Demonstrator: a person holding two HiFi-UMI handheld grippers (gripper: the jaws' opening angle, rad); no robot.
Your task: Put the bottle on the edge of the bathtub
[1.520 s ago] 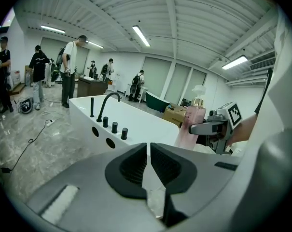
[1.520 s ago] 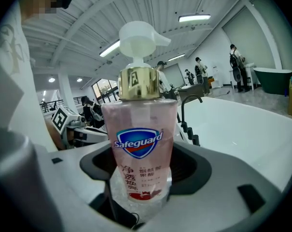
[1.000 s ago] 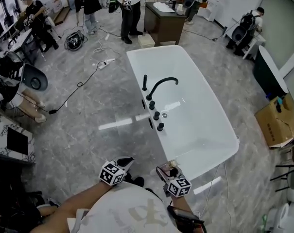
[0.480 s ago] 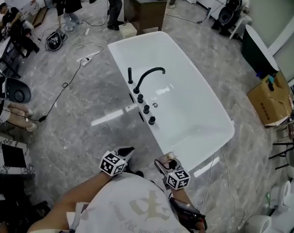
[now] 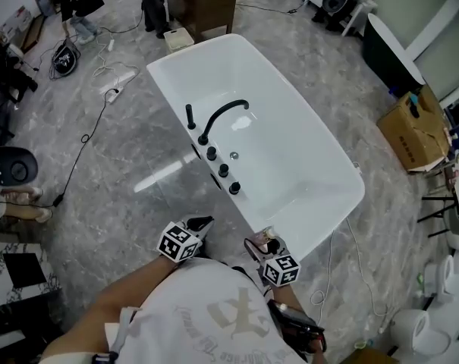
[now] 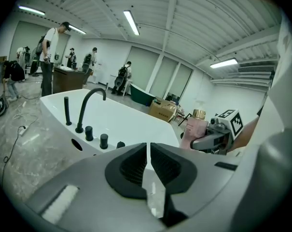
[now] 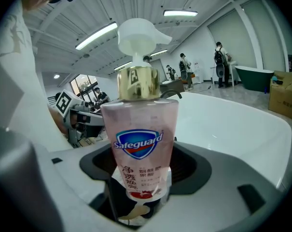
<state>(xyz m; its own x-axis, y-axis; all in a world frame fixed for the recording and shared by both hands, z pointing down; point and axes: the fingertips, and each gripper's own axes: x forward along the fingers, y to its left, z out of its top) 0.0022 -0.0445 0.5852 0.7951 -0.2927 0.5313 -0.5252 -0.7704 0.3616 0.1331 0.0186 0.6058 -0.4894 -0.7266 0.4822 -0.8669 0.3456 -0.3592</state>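
Observation:
A pink pump bottle (image 7: 140,144) with a gold collar and white pump head stands upright between the jaws of my right gripper (image 7: 138,197), which is shut on its lower body. In the head view the bottle (image 5: 268,243) sits at the tip of the right gripper (image 5: 261,246), close to my body and just short of the near corner of the white bathtub (image 5: 331,226). My left gripper (image 5: 201,224) is shut with nothing in it (image 6: 148,170). The left gripper view shows the bottle (image 6: 196,132) to its right.
A black arched faucet (image 5: 220,116) and several black knobs (image 5: 223,171) line the tub's left rim. A cardboard box (image 5: 408,135) stands to the right, a dark cabinet (image 5: 200,6) beyond the tub, cables on the grey floor, people at the far end.
The head view has shifted so the bathtub lies higher and further left in the picture. Both grippers stay near my body, the right one still holding the bottle.

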